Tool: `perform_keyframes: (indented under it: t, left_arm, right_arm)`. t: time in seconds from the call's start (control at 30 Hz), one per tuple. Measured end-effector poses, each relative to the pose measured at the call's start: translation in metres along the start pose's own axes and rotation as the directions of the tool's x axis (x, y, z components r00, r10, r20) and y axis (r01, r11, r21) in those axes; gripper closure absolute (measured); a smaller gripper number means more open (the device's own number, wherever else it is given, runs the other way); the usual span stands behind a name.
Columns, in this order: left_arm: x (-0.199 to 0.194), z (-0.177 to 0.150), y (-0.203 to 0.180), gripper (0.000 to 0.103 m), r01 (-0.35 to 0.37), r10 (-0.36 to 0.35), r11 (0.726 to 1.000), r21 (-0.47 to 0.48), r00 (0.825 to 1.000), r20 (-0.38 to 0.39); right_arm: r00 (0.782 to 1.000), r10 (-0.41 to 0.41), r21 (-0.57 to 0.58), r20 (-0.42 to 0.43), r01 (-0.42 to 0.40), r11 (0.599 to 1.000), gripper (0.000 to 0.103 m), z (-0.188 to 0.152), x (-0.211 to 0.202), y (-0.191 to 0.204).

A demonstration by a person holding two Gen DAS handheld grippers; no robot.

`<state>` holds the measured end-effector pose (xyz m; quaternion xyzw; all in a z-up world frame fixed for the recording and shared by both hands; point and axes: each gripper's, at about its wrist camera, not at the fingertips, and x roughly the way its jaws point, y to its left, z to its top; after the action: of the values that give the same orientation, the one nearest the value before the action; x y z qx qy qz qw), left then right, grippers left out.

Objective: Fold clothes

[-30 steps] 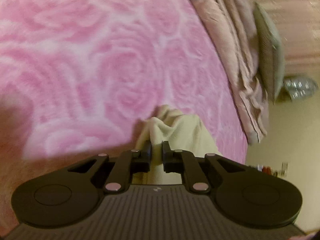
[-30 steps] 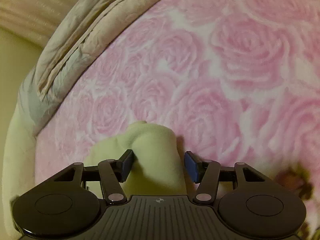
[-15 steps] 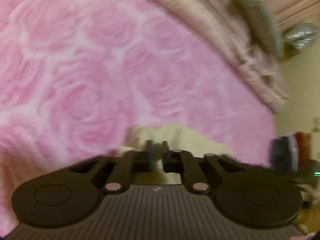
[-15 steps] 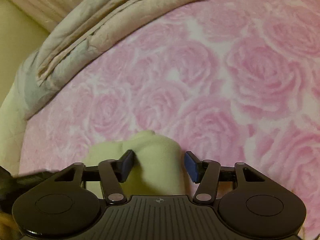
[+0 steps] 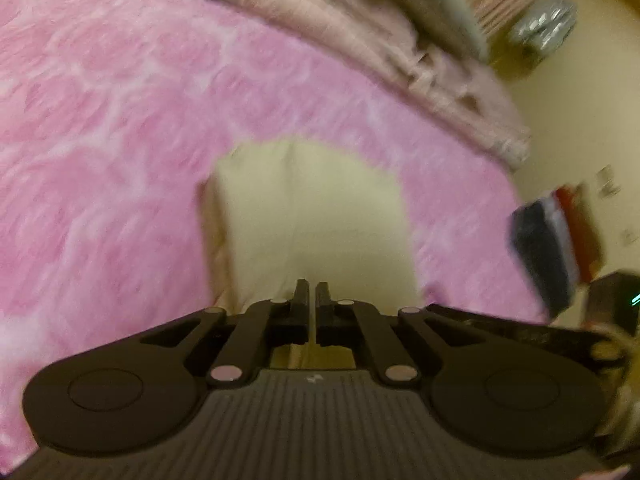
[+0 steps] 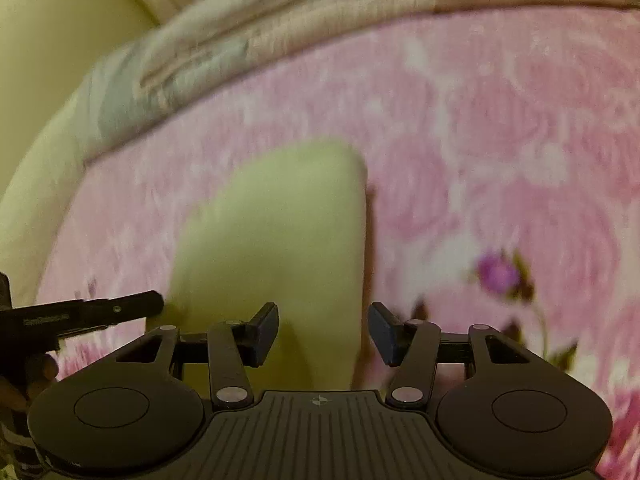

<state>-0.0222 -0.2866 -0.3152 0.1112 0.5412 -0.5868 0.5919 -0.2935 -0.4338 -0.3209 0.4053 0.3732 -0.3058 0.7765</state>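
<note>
One bed with a pink rose blanket fills both views, one crumpled beige quilt along its far edge. One pale yellow garment lies flat mid-blanket. The left gripper is pinched together on its near edge; the right gripper hangs spread apart over the cloth.

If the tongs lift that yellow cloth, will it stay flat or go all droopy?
Probably droopy: the yellow cloth looks soft and lies limp on the pink blanket. Likely light too, since the left tongs pinch only a thin edge.
</note>
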Motion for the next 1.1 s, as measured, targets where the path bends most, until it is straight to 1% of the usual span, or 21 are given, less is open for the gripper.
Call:
perform_keyframes:
  t: [0.1,0.2,0.23,0.27,0.3,0.37,0.4,0.43,0.47,0.5,0.53,0.6,0.67,0.73,0.8,0.9,0.93,0.97,1.0,1.03,1.1]
  left_arm:
    - [0.010,-0.012,0.012,0.102,-0.026,0.026,0.999,-0.020,1.000,0.003]
    - [0.003,-0.014,0.004,0.102,-0.047,0.048,0.999,-0.006,0.998,0.032]
    - [-0.004,-0.016,0.003,0.102,-0.047,0.049,0.998,-0.039,0.998,0.043]
    - [-0.012,-0.020,0.005,0.102,-0.040,0.046,0.993,-0.110,0.998,0.052]
    - [-0.021,-0.025,0.007,0.089,-0.030,0.042,0.982,-0.187,0.997,0.061]
    - [-0.038,-0.040,0.012,0.075,-0.005,0.034,0.934,-0.358,0.997,0.074]
    - [-0.047,-0.050,0.015,0.073,0.019,0.019,0.898,-0.440,0.996,0.083]
    - [-0.052,-0.061,0.016,0.072,0.051,-0.008,0.859,-0.509,0.996,0.087]
    - [-0.053,-0.069,0.017,0.068,0.068,-0.026,0.834,-0.548,0.996,0.084]
    - [-0.052,-0.077,0.017,0.062,0.083,-0.044,0.808,-0.583,0.996,0.081]
    - [-0.052,-0.085,0.017,0.061,0.097,-0.061,0.781,-0.617,0.995,0.079]
    - [-0.038,-0.098,0.016,0.061,0.101,-0.081,0.746,-0.658,0.995,0.061]
    - [-0.020,-0.109,0.014,0.061,0.120,-0.097,0.705,-0.699,0.993,0.072]
    - [-0.005,-0.115,0.015,0.060,0.128,-0.079,0.660,-0.740,0.992,0.100]
    - [0.006,-0.119,0.017,0.060,0.155,-0.054,0.618,-0.771,0.987,0.154]
    - [0.021,-0.121,0.023,0.064,0.166,-0.029,0.608,-0.776,0.982,0.188]
    - [0.023,-0.122,0.024,0.070,0.174,-0.024,0.611,-0.772,0.979,0.201]
    - [0.025,-0.123,0.026,0.085,0.179,-0.026,0.607,-0.774,0.978,0.207]
    - [0.026,-0.123,0.027,0.090,0.185,-0.028,0.602,-0.777,0.977,0.211]
    - [0.025,-0.121,0.029,0.092,0.192,-0.036,0.602,-0.775,0.976,0.213]
    - [0.018,-0.107,0.029,0.094,0.172,-0.048,0.662,-0.730,0.981,0.187]
  right_arm:
    - [0.997,-0.044,0.008,-0.058,0.044,0.999,0.049,-0.013,0.021,-0.006]
    - [0.997,-0.019,0.041,-0.069,0.022,0.999,0.048,-0.009,0.023,-0.011]
    - [0.997,-0.002,0.051,-0.074,0.006,0.999,0.048,-0.007,0.021,-0.013]
    - [0.997,0.016,0.067,-0.077,-0.011,0.998,0.048,-0.005,0.017,-0.015]
    - [0.997,0.029,0.089,-0.078,-0.022,0.996,0.048,-0.005,0.013,-0.019]
    - [0.995,0.051,0.139,-0.088,-0.038,0.990,0.048,-0.005,0.006,-0.029]
    - [0.994,0.061,0.167,-0.094,-0.045,0.985,0.046,-0.006,0.002,-0.034]
    - [0.993,0.066,0.197,-0.094,-0.047,0.979,0.035,-0.007,-0.001,-0.039]
    - [0.993,0.069,0.227,-0.093,-0.046,0.973,0.027,-0.008,-0.004,-0.044]
    - [0.993,0.071,0.257,-0.092,-0.045,0.965,0.020,-0.009,-0.007,-0.049]
    - [0.993,0.076,0.278,-0.088,-0.049,0.959,0.020,-0.010,-0.010,-0.053]
    - [0.992,0.083,0.306,-0.096,-0.049,0.951,0.020,-0.013,-0.013,-0.059]
    - [0.991,0.079,0.336,-0.107,-0.039,0.941,0.020,-0.014,-0.012,-0.064]
    - [0.991,0.080,0.365,-0.110,-0.035,0.930,0.020,-0.014,-0.011,-0.069]
    - [0.991,0.079,0.378,-0.108,-0.033,0.925,0.020,-0.012,-0.011,-0.071]
    - [0.992,0.077,0.368,-0.103,-0.033,0.929,0.020,-0.009,-0.011,-0.072]
    - [0.991,0.078,0.362,-0.105,-0.035,0.932,0.020,-0.008,-0.010,-0.072]
    - [0.991,0.080,0.355,-0.107,-0.037,0.934,0.020,-0.007,-0.009,-0.072]
    - [0.991,0.081,0.349,-0.109,-0.038,0.936,0.020,-0.005,-0.008,-0.072]
    - [0.991,0.082,0.341,-0.109,-0.040,0.939,0.020,-0.003,-0.008,-0.072]
    - [0.990,0.094,0.324,-0.109,-0.054,0.945,0.020,0.000,-0.009,-0.072]
